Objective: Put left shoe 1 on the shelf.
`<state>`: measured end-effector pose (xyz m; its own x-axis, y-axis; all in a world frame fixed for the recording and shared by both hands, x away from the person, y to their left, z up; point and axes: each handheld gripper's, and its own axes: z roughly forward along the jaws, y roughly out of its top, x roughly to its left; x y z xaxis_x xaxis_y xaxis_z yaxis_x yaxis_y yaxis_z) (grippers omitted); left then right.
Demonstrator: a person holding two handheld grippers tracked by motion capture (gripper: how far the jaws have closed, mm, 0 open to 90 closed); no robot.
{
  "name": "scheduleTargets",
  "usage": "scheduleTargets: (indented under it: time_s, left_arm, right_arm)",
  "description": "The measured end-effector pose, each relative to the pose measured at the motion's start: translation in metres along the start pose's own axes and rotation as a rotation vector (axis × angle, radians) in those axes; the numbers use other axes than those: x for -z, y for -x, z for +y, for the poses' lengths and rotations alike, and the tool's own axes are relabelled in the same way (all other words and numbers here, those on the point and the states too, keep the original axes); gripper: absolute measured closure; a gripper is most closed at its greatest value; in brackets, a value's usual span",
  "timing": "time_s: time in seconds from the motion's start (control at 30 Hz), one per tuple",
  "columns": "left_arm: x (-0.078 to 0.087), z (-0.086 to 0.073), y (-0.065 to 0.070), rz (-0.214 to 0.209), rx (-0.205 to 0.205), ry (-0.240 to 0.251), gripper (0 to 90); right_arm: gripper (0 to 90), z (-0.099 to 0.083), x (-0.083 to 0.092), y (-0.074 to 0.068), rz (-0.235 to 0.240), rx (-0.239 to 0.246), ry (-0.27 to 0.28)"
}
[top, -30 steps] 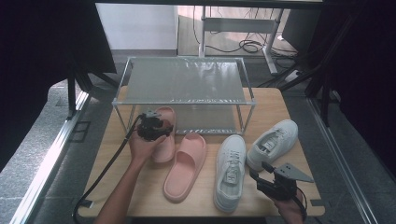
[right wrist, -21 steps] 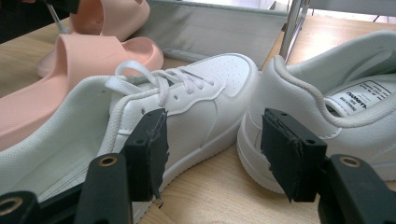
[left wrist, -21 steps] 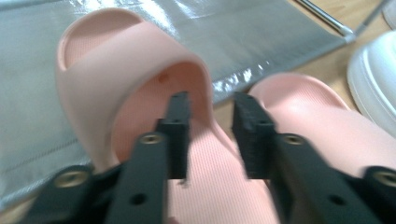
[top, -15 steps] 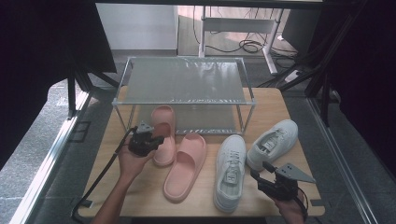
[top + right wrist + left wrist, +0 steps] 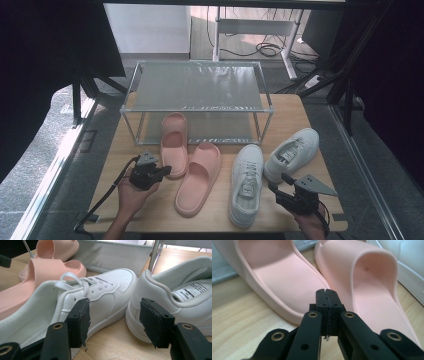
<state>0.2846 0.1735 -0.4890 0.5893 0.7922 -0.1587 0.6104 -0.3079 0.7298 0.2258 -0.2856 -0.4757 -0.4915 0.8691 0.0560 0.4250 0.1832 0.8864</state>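
Left claw [image 5: 162,172] closed, jaws pressed flat together, nothing between them; they have just been closing. Its tip sits just off the heel of the left pink slide [image 5: 174,144], which lies toe-first partly under the rack [image 5: 197,93]. Second pink slide [image 5: 199,177] alongside, angled, just beside the first. Right claw [image 5: 276,190] open, empty, low over the wooden surface [image 5: 110,200], jaws facing the gap between near white sneaker [image 5: 246,182] and far white sneaker [image 5: 292,153].
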Motion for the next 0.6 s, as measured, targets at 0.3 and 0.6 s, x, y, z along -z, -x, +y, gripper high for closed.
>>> scheduleTargets:
  time_s: [0.3,0.6]
  left_arm:
    - [0.0,-0.009,0.008,-0.012,-0.012,-0.03,90.0]
    - [-0.011,-0.016,0.006,-0.021,0.005,-0.065,90.0]
  right_arm:
    - [41.1,0.0,0.002,0.0,-0.002,-0.002,0.005]
    - [41.0,-0.001,0.0,0.0,-0.002,0.0,-0.003]
